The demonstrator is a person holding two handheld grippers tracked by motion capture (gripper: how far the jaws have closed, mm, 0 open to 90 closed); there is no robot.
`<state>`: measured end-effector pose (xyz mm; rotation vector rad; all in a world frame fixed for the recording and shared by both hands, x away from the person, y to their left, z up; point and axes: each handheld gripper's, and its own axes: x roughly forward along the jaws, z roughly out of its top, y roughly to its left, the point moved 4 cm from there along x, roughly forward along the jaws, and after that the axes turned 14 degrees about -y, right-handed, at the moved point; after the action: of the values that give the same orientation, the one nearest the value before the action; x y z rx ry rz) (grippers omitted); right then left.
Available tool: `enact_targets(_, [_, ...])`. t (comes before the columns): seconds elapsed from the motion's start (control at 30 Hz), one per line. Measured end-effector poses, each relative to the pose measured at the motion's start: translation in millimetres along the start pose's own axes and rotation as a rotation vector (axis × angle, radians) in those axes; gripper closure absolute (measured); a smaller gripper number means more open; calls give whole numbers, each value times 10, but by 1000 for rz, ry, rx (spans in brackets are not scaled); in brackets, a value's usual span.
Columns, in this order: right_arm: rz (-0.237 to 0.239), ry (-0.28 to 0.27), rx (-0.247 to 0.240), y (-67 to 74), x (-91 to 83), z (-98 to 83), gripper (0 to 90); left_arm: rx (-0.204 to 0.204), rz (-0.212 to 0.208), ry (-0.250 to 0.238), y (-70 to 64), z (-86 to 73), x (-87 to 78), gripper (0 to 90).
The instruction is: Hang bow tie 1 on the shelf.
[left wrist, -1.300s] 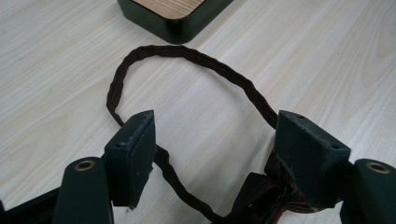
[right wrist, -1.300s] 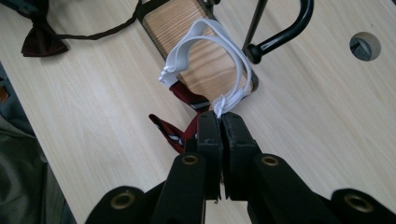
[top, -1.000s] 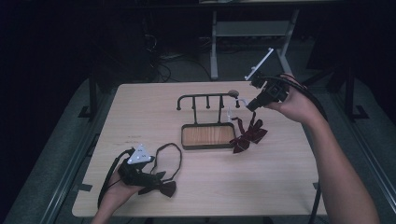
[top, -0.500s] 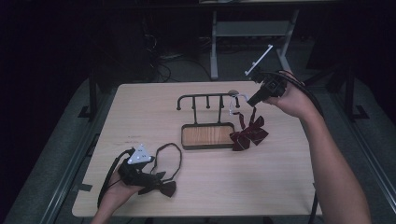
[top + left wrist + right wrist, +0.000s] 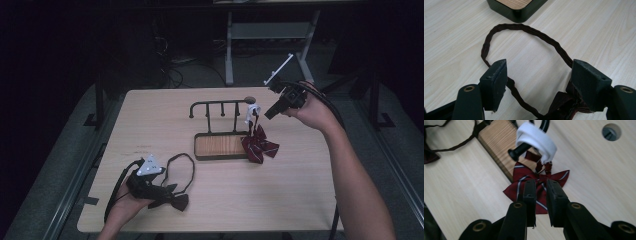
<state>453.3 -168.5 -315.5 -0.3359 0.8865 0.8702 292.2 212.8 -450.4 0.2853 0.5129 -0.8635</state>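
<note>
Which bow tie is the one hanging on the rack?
Find the black rack with the wooden base mid-table. At its right end a white band loops over the rail, and the striped red bow tie dangles below it, unlike the plain dark bow tie lying flat near the left gripper.

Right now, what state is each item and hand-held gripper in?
Striped bow tie: hanging by its white band from the rack.
Dark bow tie: flat on the table, strap looped.
Left hand-held gripper: open, straddling the strap.
Right hand-held gripper: nearly closed, empty.
</note>
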Motion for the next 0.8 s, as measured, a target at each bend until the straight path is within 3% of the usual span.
enact_targets(0.5, [59,-2,7,55,116,-268,671,0,3,2,17,-15,6,298])
enact_targets(0.8, [104,-4,37,79,160,-420,567,-3,-1,17,57,-57,13,298])
